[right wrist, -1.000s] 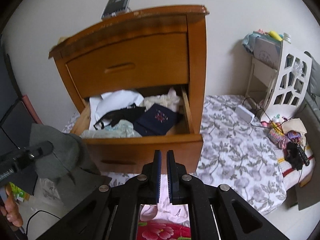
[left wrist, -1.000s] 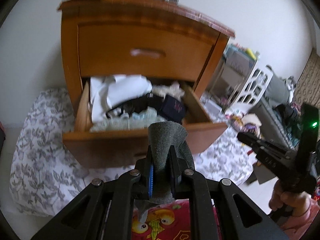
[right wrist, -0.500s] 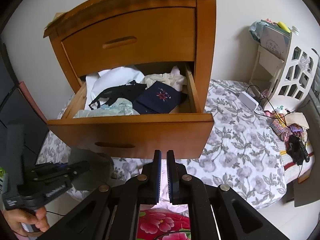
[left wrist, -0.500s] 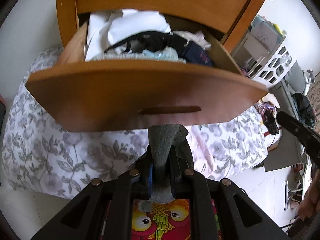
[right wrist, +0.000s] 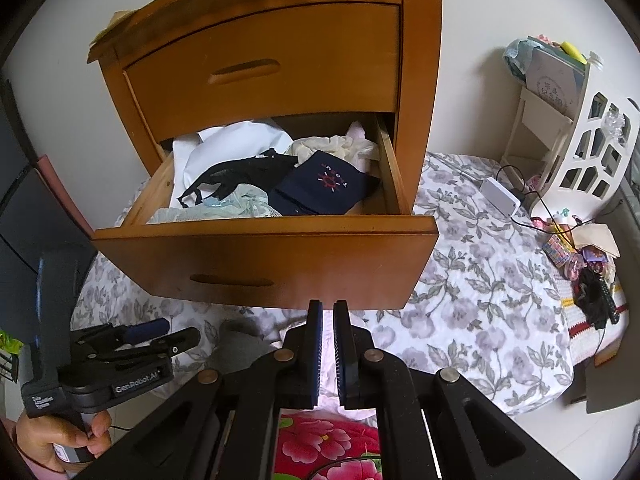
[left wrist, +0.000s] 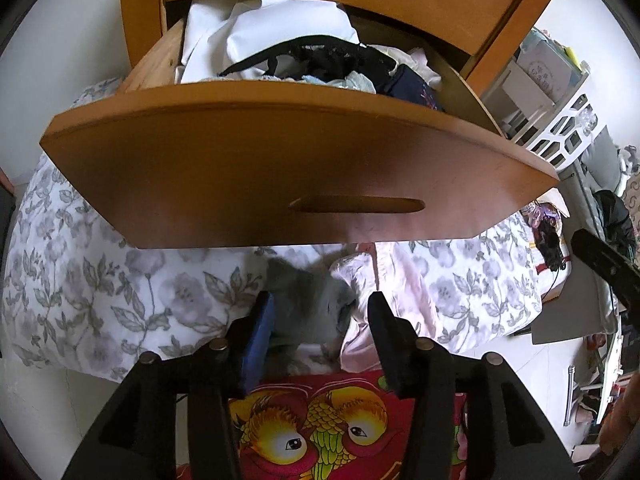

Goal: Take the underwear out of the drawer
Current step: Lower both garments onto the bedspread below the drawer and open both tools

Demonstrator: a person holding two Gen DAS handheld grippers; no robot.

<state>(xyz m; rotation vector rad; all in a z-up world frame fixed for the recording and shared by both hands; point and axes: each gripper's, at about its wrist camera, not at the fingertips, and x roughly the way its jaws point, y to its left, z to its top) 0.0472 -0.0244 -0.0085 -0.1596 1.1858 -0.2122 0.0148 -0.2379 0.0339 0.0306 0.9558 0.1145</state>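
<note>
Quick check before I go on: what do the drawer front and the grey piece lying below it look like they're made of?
Drawer front: looks like wood or wood veneer with a smooth, semi-gloss orange-brown finish; faint grain and a soft sheen show, and the handle is a recessed slot. Grey piece: soft knit-like fabric, matte, slumped in folds on the floral bedding; it is blurred, so the weave is uncertain.

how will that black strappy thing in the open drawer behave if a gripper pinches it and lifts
The black strappy garment will likely go limp and dangle, since it already lies draped in thin loops over the white cloth. It looks light for its size. Its straps may snag and drag the pale blue fabric they overlap.
</note>
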